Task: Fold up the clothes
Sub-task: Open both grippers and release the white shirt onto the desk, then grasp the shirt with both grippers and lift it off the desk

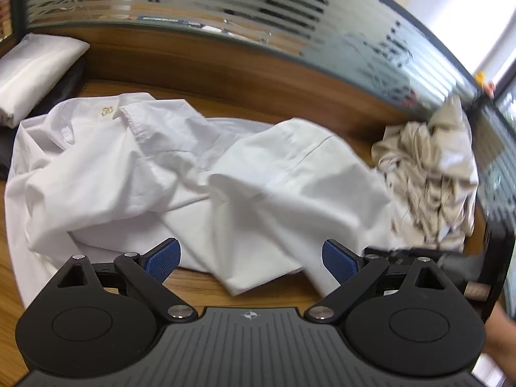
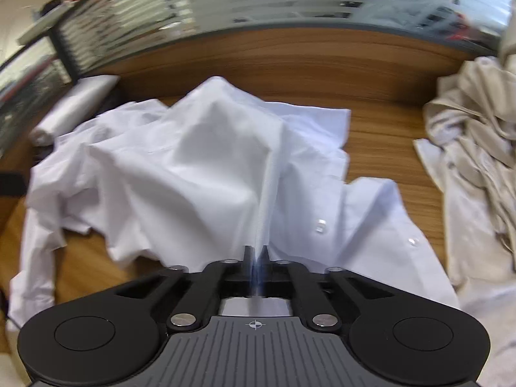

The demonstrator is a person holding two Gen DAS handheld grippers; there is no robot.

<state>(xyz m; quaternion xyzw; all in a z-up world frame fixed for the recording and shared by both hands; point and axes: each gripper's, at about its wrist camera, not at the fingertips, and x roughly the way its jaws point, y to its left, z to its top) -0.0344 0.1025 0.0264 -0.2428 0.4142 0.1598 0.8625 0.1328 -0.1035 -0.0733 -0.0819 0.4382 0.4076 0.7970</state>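
The white shirt (image 1: 180, 174) lies crumpled across the wooden table (image 1: 200, 287); a beige garment heap (image 1: 429, 174) sits near its right side; the left gripper (image 1: 251, 259) hovers above with jaws spread wide, nothing between them; the right gripper (image 2: 256, 254) points downward, fingers pressed together, apparently pinching a taut shirt fold.

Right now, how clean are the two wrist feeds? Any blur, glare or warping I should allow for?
Left wrist view: the white shirt is fairly sharp, the beige garment at right is motion-smeared, and the fisheye bows the glass partition. Right wrist view: soft blur throughout, the shirt's raised fold is bright and nearly washed out, and the wooden table looks curved.
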